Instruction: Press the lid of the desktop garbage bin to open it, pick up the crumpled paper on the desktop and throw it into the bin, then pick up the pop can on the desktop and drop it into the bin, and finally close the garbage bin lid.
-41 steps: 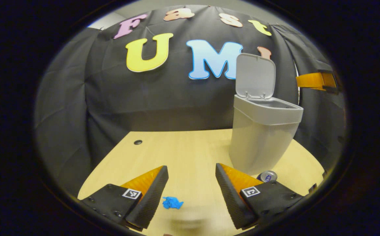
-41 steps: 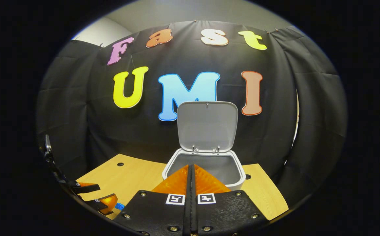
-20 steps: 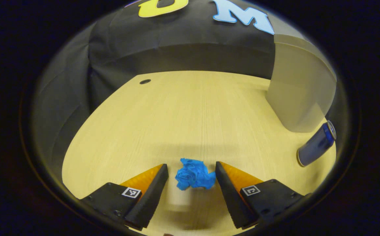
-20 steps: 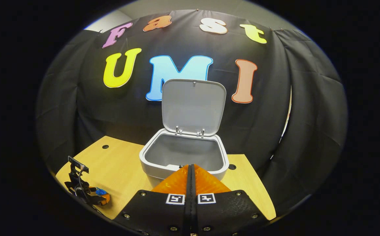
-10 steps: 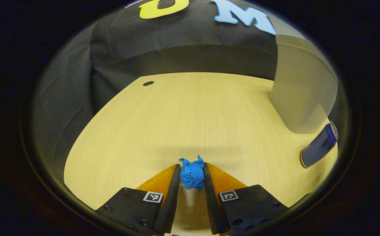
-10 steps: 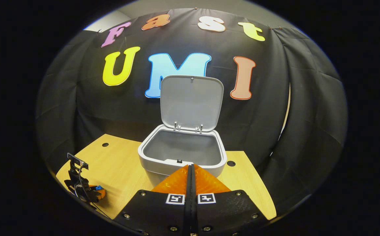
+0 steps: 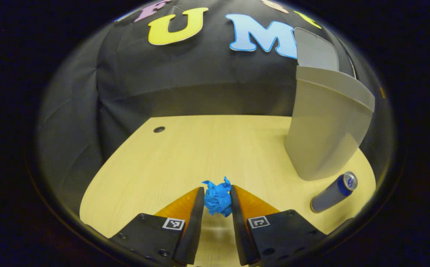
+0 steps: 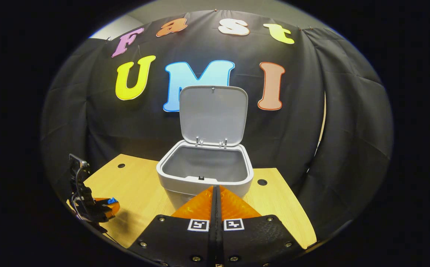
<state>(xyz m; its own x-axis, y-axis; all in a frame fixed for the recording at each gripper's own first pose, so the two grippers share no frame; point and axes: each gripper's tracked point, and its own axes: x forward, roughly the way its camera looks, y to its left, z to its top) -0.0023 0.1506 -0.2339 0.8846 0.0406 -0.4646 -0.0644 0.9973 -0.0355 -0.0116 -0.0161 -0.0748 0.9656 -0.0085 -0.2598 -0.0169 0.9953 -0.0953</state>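
My left gripper is shut on the blue crumpled paper, held a little above the wooden desktop. To its right stands the grey bin with its lid raised. A pop can lies on its side at the bin's foot. In the right gripper view the open bin is straight ahead, lid upright behind it. My right gripper is shut with nothing in it, just in front of the bin. The left gripper shows at the far left with a bit of blue paper in it.
Round cable holes mark the desktop. The black cloth wall closes the back and sides. The desk's rounded front edge runs just below the left gripper.
My left gripper closed on the blue paper and has since lifted and tilted up with it. The right gripper has drawn back slightly from the bin.
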